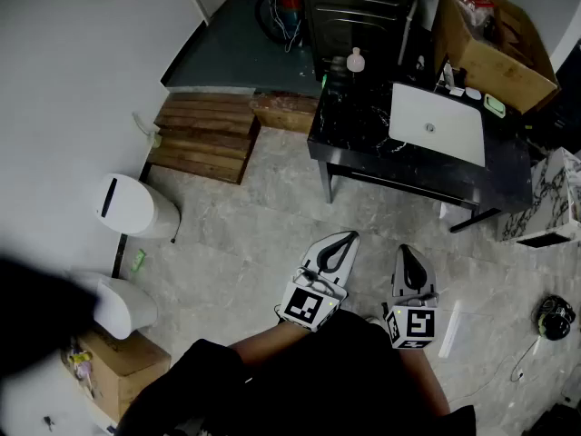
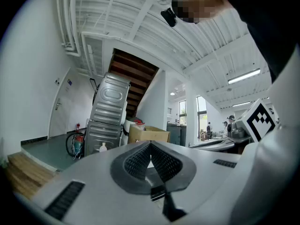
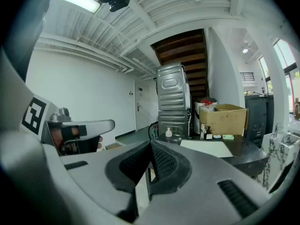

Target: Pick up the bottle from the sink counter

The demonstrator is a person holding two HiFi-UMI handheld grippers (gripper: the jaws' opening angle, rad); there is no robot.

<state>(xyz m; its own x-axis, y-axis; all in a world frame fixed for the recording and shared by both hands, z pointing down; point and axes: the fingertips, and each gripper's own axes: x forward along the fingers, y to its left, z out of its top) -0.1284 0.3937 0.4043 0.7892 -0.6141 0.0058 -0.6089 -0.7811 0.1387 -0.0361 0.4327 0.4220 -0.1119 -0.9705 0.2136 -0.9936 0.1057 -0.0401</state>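
Observation:
A small clear bottle with a white cap (image 1: 356,60) stands at the far left corner of the black sink counter (image 1: 363,134), left of the white basin (image 1: 436,123). It shows far off in the left gripper view as the bottle (image 2: 103,147) and in the right gripper view as the bottle (image 3: 168,134). Both grippers are held low over the floor, well short of the counter. My left gripper (image 1: 349,236) (image 2: 150,144) is shut and empty. My right gripper (image 1: 405,251) (image 3: 151,143) has its tips together with nothing between them.
A cardboard box (image 1: 495,44) sits on the counter's far right and stacked metal appliances (image 1: 359,7) stand behind it. Wooden steps (image 1: 204,134) lie at the left, a white bin (image 1: 127,205) by the wall, and a marble-patterned block (image 1: 554,198) at the right.

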